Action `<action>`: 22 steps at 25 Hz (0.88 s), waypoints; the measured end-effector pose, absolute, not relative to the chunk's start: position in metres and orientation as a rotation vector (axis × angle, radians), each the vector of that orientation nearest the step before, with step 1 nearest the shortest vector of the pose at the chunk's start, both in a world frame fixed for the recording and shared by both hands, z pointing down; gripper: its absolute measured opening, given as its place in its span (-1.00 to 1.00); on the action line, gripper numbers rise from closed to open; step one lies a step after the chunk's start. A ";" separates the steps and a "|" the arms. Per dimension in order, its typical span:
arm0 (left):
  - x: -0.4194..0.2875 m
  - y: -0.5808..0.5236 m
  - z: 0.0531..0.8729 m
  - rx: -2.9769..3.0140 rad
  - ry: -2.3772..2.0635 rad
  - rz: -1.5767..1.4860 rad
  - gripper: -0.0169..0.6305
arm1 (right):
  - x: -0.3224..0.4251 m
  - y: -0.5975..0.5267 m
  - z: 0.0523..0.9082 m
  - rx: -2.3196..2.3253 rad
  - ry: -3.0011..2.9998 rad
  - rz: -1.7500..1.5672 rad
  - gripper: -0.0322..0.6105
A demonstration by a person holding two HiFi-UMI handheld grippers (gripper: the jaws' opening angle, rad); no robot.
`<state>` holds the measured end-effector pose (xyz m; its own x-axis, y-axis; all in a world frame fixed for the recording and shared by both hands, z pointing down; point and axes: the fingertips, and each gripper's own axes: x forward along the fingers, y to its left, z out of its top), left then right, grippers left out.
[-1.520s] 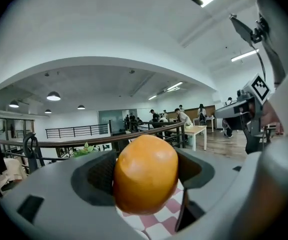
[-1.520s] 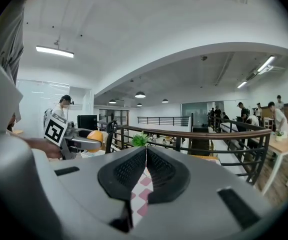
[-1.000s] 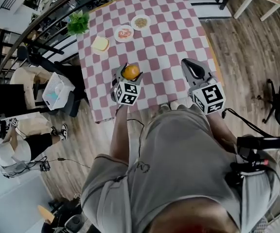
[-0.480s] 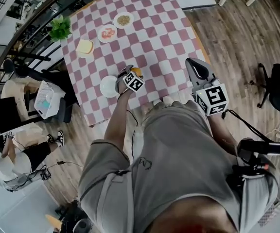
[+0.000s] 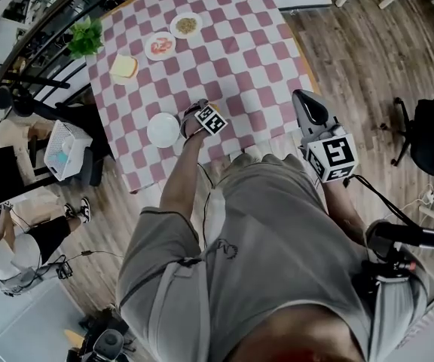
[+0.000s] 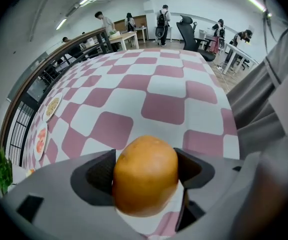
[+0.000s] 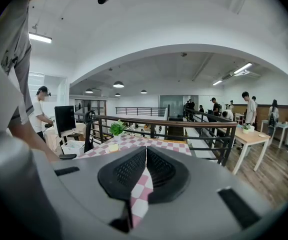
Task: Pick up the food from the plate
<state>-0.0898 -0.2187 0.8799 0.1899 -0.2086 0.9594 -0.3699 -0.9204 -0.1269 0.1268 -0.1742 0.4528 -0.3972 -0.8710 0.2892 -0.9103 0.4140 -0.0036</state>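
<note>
We hold a round orange-brown piece of food [image 6: 145, 174] in the left gripper [image 5: 202, 114]. In the left gripper view its two dark pads [image 6: 100, 173] press on the food from either side, with the jaws fairly wide around it. The food sits in the lower middle of that view, lifted clear of the pink-and-white checked tablecloth [image 6: 164, 106] beneath it.

In the head view we see the left gripper over the lower part of the table [image 5: 232, 51], just right of an empty white plate [image 5: 163, 130] that lies near the table's lower left edge.

Toward the upper left of the table we see a plate of reddish food [image 5: 160, 45], a plate of tan food [image 5: 186, 25] beside it, a pale yellow piece [image 5: 124, 66] and a green plant [image 5: 86, 38] at the corner.

The right gripper [image 5: 311, 111] hangs at the table's lower right edge, well apart from the left one. In the right gripper view its pads [image 7: 129, 170] meet with nothing between them.
</note>
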 end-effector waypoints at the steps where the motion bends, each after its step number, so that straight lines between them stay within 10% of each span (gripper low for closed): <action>1: -0.089 -0.220 0.881 2.301 -0.547 1.855 0.18 | 0.127 -0.175 0.453 1.563 -2.428 0.237 -0.85; 14: -0.103 -0.225 0.867 2.261 -0.666 1.698 0.27 | 0.114 -0.177 0.452 1.530 -2.476 0.224 -0.85; 22: -0.104 -0.253 0.706 2.511 -1.053 1.210 0.28 | 0.095 -0.192 0.445 1.453 -2.541 0.184 -0.85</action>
<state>-0.1044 -0.2525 0.7062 0.4243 -0.5260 0.7370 -0.6570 -0.7390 -0.1491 0.0949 -0.1920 0.4454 -0.4926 -0.8362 0.2411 -0.8622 0.5066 -0.0045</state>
